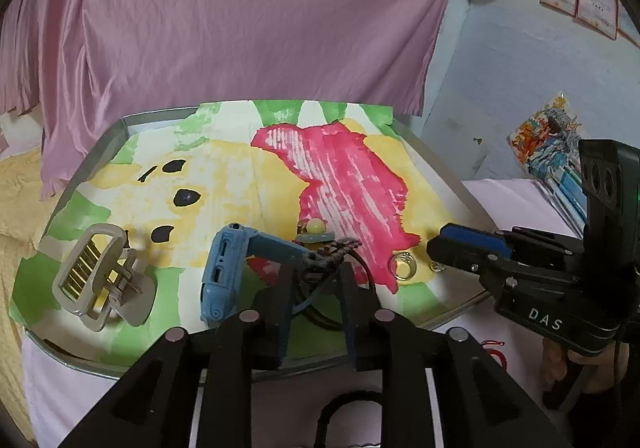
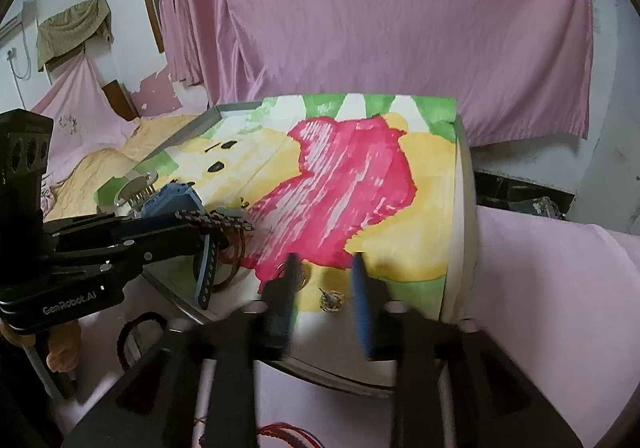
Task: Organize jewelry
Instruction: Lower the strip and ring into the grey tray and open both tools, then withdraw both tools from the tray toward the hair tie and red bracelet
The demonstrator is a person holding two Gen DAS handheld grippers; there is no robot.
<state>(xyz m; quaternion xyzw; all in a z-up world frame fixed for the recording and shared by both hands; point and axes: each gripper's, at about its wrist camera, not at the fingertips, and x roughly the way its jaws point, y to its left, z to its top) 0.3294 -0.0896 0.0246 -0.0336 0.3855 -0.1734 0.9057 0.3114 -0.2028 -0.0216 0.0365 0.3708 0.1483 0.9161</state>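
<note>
Here, tray [image 1: 120, 128]: hair clip [image 1: 100, 276], ring [image 1: 404, 266], blue watch [image 1: 224, 268]

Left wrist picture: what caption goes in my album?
Left gripper holds a braided bracelet above a painted tray.

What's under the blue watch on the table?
The blue watch lies on a painted paper sheet with yellow, green and pink patches, spread over a metal-rimmed table. Whatever part of the painting sits right under the watch is covered.
</note>
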